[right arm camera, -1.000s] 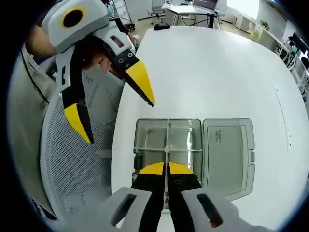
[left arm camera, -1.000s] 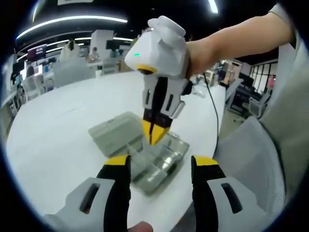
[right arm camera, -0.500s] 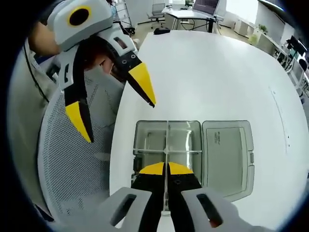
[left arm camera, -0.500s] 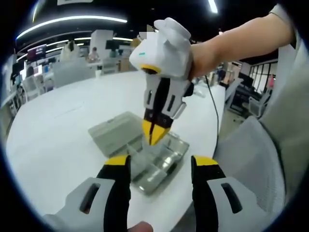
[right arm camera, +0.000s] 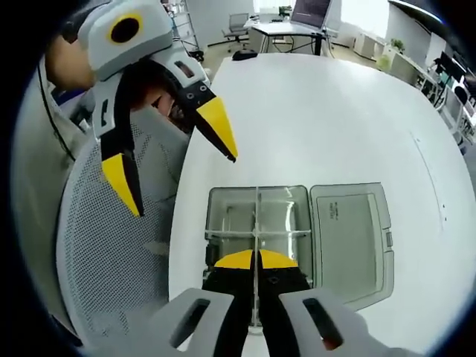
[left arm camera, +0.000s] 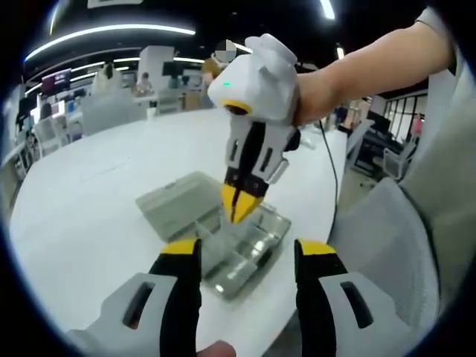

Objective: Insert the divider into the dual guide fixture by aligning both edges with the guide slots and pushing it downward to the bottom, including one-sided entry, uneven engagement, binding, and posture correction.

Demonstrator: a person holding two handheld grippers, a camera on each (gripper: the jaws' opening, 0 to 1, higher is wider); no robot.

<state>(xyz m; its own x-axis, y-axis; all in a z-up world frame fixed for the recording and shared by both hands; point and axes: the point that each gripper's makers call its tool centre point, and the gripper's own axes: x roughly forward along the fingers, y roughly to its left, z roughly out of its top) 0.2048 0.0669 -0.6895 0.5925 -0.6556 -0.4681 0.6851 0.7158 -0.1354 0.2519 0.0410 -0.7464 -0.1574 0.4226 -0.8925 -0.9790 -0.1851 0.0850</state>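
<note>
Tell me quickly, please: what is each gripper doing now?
Left gripper: open, holding nothing.
Right gripper: shut on the clear divider, above the open box.

Open box [right arm camera: 258, 223] on the table [right arm camera: 335, 126] near its edge, lid [right arm camera: 349, 230] beside it, chair [right arm camera: 111, 260] alongside.

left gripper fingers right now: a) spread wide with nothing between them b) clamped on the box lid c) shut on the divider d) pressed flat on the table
A: in the right gripper view the left gripper hangs beside the clear box with its yellow-tipped fingers spread and nothing between them, while the right gripper is the one shut on the thin divider.
</note>
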